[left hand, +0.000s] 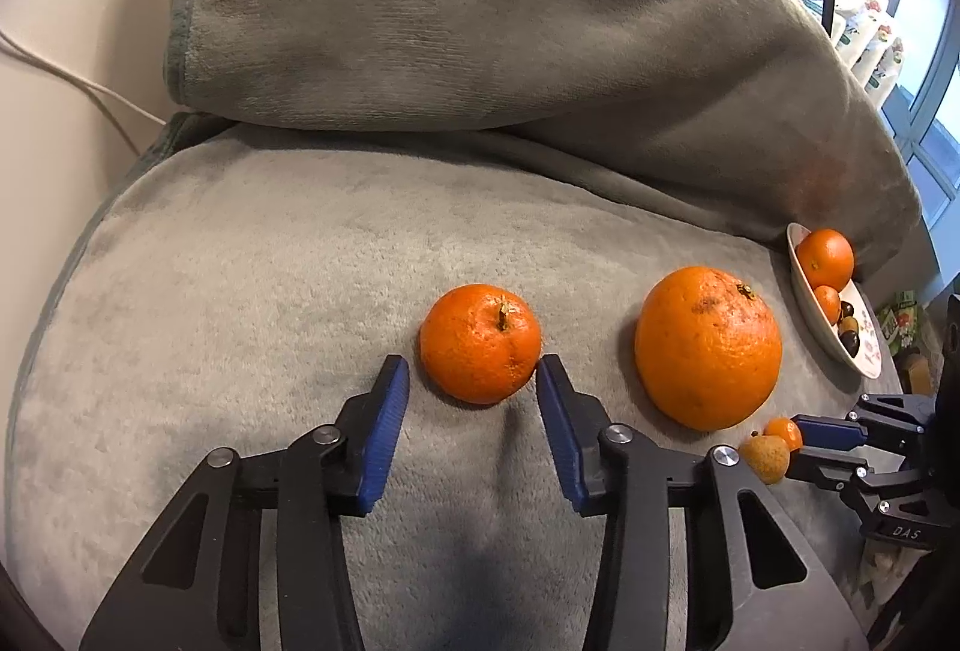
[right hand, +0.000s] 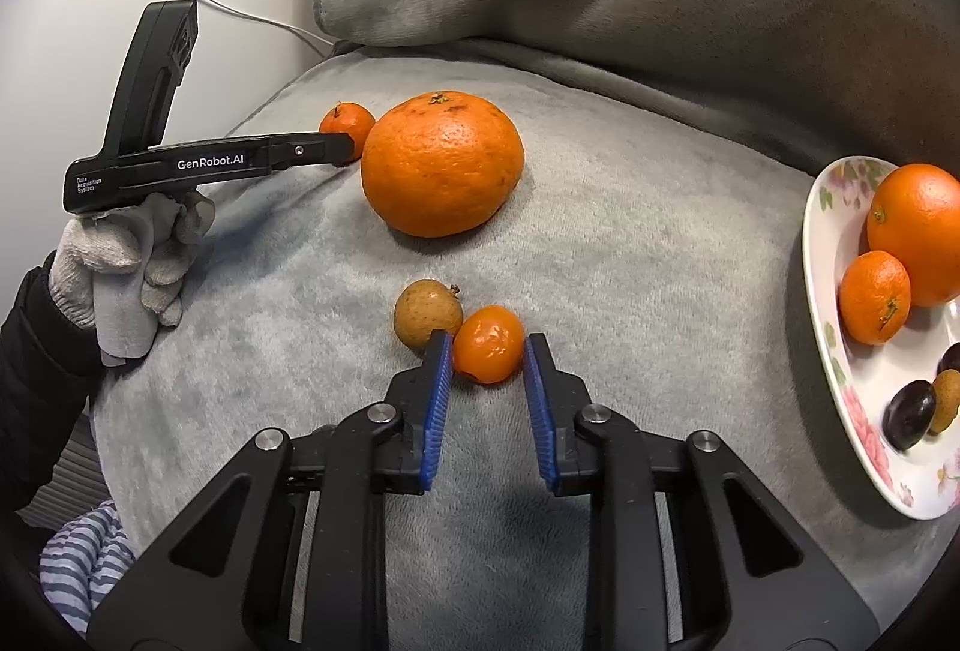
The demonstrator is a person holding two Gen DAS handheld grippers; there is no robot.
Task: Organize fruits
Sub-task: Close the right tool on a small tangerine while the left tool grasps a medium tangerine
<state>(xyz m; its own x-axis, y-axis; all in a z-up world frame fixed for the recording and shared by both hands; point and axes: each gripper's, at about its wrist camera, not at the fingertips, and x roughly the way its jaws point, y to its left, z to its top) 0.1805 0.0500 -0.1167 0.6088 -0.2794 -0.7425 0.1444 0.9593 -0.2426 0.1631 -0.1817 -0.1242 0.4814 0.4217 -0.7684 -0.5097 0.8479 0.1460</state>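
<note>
The small citrus (right hand: pixel 489 340) lies on the grey blanket (right hand: pixel 630 261), low in the middle of the right wrist view, and the right gripper (right hand: pixel 487 345) is clamped on it, one blue pad on each flank. The longan (right hand: pixel 427 314) touches it on the left, right against the left pad, so the lift should probably go straight up before any sideways travel; a drag would likely roll the longan away. The grip sits near the fingertips on a round, slick skin, so firm but not crushing pressure seems wise, and a slow carry. The plate (right hand: pixel 819 243) at the right edge is the likely goal, and it already holds an orange, a mandarin and dark plums, leaving bare space along its near side. In the left wrist view the mandarin (left hand: pixel 480 342) sits at centre, just ahead of the left gripper (left hand: pixel 474 366), whose jaws stand apart with their tips at the fruit's near flanks, not pressing it. It probably needs to push further forward so the pads reach the widest part before closing. The big orange (left hand: pixel 708 348) to the right stays clear.
</note>
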